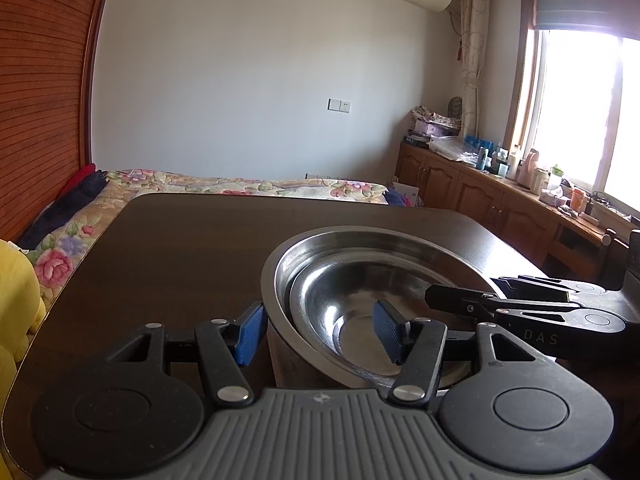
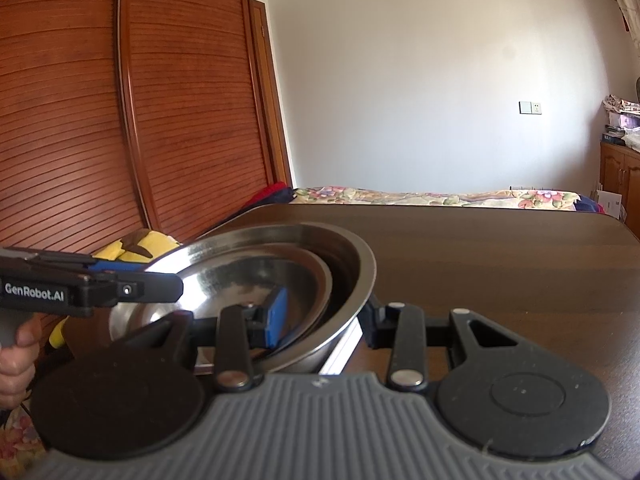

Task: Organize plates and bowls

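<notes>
**Both tongs at the nested steel bowls**

A small steel bowl (image 1: 360, 304) sits inside a large steel bowl (image 1: 400, 240) near the table's (image 1: 180, 248) front edge. The left tongs (image 1: 318, 330) stand apart, straddling the large bowl's rim, one blue pad outside, one inside. The right tongs (image 2: 324, 316) likewise stand apart astride the opposite rim. A hand (image 2: 16, 354) grips the left tool's handle.

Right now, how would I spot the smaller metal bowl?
Find the dark wooden table before the flowered bed. A big steel bowl sits there, and the smaller bowl is nested inside it, its rim lower and tilted.
</notes>
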A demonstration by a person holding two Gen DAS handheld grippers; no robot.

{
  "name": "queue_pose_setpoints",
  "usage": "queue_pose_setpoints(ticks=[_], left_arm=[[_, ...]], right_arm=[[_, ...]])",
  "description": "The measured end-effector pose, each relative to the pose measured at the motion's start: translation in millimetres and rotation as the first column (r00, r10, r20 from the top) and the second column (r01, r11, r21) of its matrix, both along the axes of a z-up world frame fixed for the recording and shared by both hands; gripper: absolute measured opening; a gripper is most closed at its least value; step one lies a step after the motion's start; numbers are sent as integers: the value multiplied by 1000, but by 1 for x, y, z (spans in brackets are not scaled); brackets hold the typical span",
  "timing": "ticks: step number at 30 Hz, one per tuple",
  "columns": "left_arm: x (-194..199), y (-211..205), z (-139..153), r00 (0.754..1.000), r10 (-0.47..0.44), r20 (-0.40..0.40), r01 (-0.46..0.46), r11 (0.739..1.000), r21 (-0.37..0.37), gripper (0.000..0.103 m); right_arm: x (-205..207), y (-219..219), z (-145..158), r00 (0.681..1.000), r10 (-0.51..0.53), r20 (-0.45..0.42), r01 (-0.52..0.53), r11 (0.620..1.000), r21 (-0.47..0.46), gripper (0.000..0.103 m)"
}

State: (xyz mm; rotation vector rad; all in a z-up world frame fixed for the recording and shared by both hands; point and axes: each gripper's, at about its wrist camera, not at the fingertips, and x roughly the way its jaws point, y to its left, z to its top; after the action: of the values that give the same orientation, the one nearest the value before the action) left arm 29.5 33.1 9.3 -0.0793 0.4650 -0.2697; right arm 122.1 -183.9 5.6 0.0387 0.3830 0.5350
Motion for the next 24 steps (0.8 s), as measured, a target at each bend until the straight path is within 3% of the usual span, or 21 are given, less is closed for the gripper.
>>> queue_pose_setpoints(ticks=[8, 11, 15, 24], left_arm=[[5, -5, -4, 1000, -2, 9, 2, 1000, 25, 63], [5, -5, -6, 1000, -1, 13, 1, 1000, 23, 72], [1, -4, -8, 1000, 23, 16, -24, 1000, 19, 80], [-8, -3, -1, 997, 72, 43, -73, 996, 46, 92]], right_arm=[[0, 0, 0, 1000, 6, -6, -6, 1000, 9, 41], [-1, 2, 0, 1000, 5, -2, -5, 1000, 2, 42], [-6, 3, 3, 1000, 4, -5, -4, 999, -33, 63], [-16, -16, 14, 999, -48, 6, 48, 999, -11, 64]])
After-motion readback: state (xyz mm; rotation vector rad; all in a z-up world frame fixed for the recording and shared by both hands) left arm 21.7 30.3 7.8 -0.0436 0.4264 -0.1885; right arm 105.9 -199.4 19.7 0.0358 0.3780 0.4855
